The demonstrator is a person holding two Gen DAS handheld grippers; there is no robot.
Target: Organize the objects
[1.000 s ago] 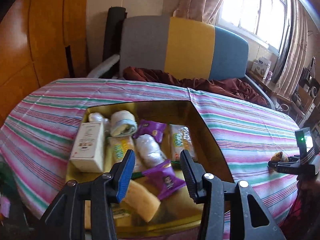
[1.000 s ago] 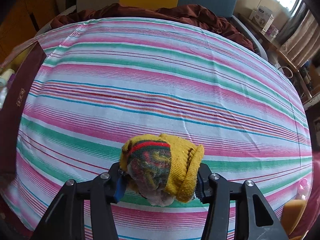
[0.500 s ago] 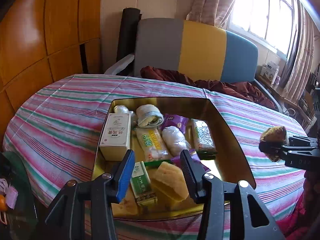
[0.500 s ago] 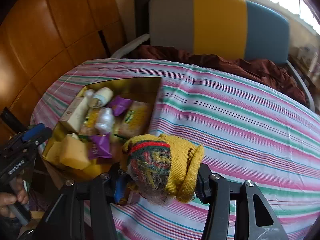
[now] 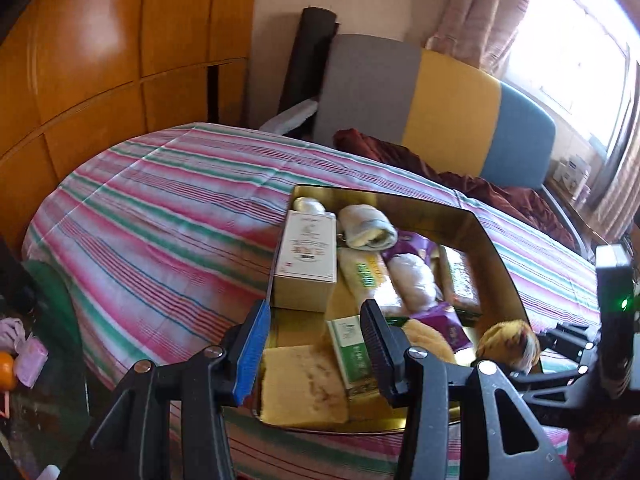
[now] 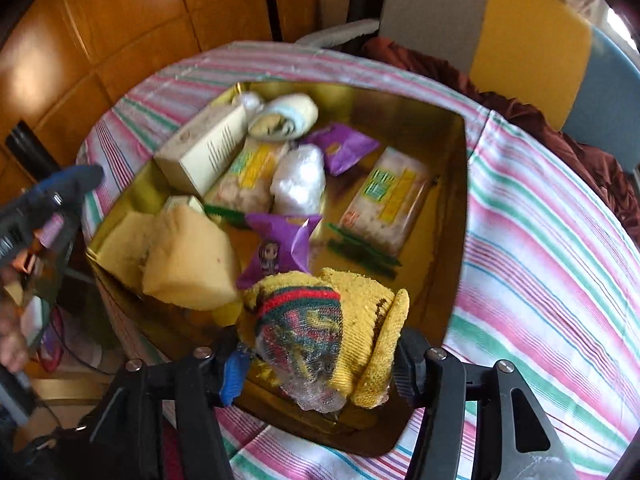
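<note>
A gold tray lies on the striped tablecloth, filled with a white box, rolled socks, snack packets, purple packets and yellow sponges. My right gripper is shut on a rolled yellow patterned sock, held above the tray's near edge; it also shows in the left wrist view. My left gripper is open and empty, above the tray's near left corner.
The striped tablecloth covers the table around the tray. A grey, yellow and blue chair with a dark red cloth stands behind the table. Wooden panels line the left wall.
My right gripper has carried the sock from the open tablecloth leftward to above the tray. My left gripper has drawn back to the left, still open.
</note>
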